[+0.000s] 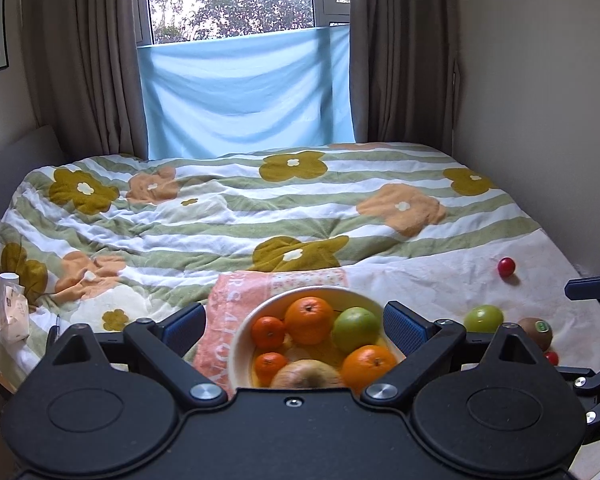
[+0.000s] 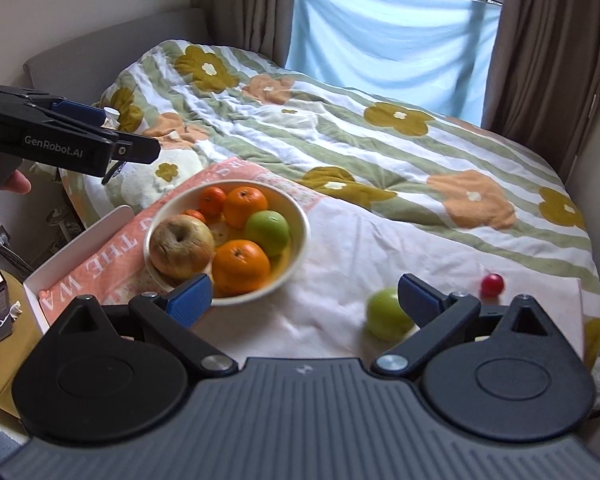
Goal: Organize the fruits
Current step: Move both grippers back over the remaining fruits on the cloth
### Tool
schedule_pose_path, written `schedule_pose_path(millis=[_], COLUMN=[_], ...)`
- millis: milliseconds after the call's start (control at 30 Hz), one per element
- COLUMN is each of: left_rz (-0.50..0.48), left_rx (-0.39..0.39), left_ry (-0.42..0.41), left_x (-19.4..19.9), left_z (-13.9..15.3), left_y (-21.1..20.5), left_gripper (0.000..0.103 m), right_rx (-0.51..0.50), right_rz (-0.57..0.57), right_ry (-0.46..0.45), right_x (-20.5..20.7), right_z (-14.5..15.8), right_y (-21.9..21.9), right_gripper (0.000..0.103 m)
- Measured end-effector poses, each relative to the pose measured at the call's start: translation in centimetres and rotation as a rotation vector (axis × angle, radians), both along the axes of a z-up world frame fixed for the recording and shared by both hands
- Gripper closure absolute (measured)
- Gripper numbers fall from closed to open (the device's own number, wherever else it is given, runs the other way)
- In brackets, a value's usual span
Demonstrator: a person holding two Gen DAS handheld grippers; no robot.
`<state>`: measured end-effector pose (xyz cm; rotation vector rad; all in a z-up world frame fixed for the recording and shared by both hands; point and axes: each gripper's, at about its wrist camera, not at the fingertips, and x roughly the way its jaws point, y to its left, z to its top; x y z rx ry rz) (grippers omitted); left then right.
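A cream bowl (image 1: 240, 336) (image 2: 300, 216) sits on the bed and holds oranges, small mandarins, a green apple (image 1: 356, 328) (image 2: 268, 232) and a brownish apple (image 2: 182, 246). My left gripper (image 1: 294, 328) is open and empty, hovering above the bowl. My right gripper (image 2: 304, 300) is open and empty, above the white sheet. A loose green apple (image 1: 484, 319) (image 2: 386, 314) lies by its right finger. A red fruit (image 1: 506, 266) (image 2: 492, 285) lies farther right. A kiwi (image 1: 536, 332) and a small red tomato (image 1: 551, 357) show in the left wrist view.
The bowl rests on a pink printed cloth (image 1: 236, 300) (image 2: 112, 256) over a white tray (image 2: 80, 236). A floral quilt (image 1: 220, 208) (image 2: 340, 128) covers the bed's far part. A white packet (image 1: 14, 312) lies at the bed's left edge. Walls and curtains enclose the bed.
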<state>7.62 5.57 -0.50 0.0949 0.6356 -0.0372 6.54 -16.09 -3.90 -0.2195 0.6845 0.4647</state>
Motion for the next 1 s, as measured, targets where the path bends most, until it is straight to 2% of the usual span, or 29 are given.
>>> schedule_pose_path(millis=[367,733,800,1000], left_rz=[-0.086,-0.295,-0.332,-0.422], left_rx=[0.013,0.087,0.105,0.137], left_ry=[0.029,0.079,0.088,0.118], left_x=[0.7,3.8,4.5,6.7], left_z=[-1.9,-6.6,-7.6,-10.4], left_y=[-7.8,-14.8,-15.6,-17.6], left_gripper=[0.005,0.005,0.005,0.006], right_rx=[0.01,0.036,0.04,0.069], right_rz=[-0.096,-0.239,-0.262,-0.319], right_ry=[0.062,0.153,0.172,0.209], right_x=[0.0,0.6,0.8,1.1], right_z=[-1.4,-5.5,-6.5,-8.7], right_y=[-8.1,-12.7,-13.2,-13.4], right_gripper=[0.0,0.0,0.005,0.012])
